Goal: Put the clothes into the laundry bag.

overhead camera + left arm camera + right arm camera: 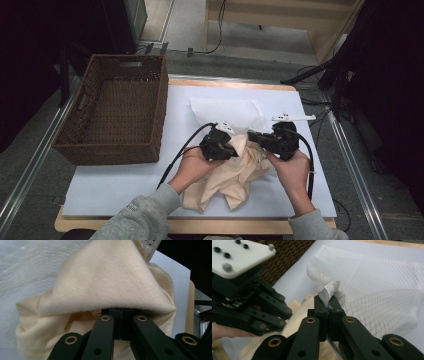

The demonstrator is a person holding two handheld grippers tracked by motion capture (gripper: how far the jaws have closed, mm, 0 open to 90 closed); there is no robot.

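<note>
A cream cloth [231,181] lies crumpled on the white mat [120,186], near the front edge. Behind it lies a white mesh bag [227,112]. My left gripper [234,146] is shut on a fold of the cream cloth [107,277], and its jaws [119,312] are covered by the fabric draped over them. My right gripper [252,135] faces the left one, almost touching it. In the right gripper view its jaws [327,304] are shut on a curled edge of the mesh bag [374,285], with the left gripper [249,302] close at the left.
A brown wicker basket [113,149] stands at the left of the mat, with nothing in it; its wall [287,255] shows in the right gripper view. Cables trail from both grippers. The table's wooden edge [225,226] runs along the front.
</note>
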